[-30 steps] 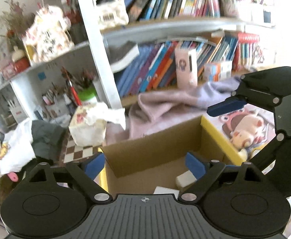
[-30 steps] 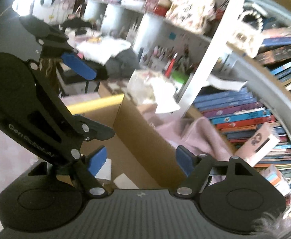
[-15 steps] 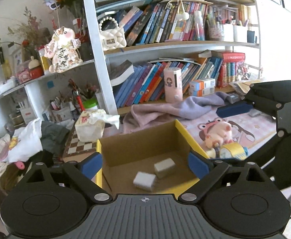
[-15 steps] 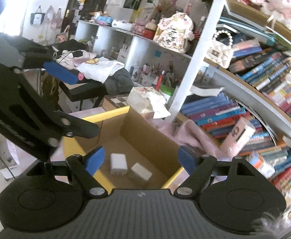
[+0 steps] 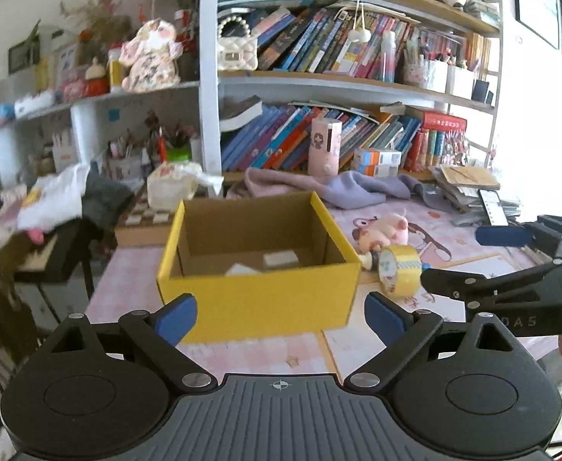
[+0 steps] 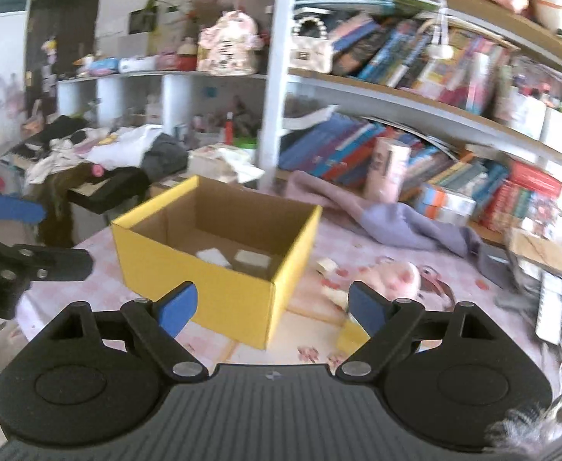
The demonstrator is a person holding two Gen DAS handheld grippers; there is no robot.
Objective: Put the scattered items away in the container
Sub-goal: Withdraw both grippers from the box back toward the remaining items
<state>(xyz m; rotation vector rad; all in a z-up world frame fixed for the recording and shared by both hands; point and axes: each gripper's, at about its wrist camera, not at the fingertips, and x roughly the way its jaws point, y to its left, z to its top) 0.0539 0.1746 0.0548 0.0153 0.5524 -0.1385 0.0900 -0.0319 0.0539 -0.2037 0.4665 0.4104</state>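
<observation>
Both grippers hang in front of the yellow box (image 5: 258, 299), fingers spread wide and holding nothing: the left gripper (image 5: 281, 317) faces the box's near wall square on, the right gripper (image 6: 271, 305) looks at its right corner. Two white blocks (image 5: 280, 258) lie on the box floor. Just right of the box, on the pink table mat (image 5: 454, 246), lie a roll of yellow tape (image 5: 398, 271) and a pink plush toy (image 5: 384, 232) close behind it, both outside the box. A lilac cloth (image 5: 361, 190) is heaped behind the box, against the books.

I judge this the pause between drops, with two pieces in and the tape and toy to go. The right gripper is nearer them; it would need to swing right of the box, drop over the tape and close across its rim.
</observation>
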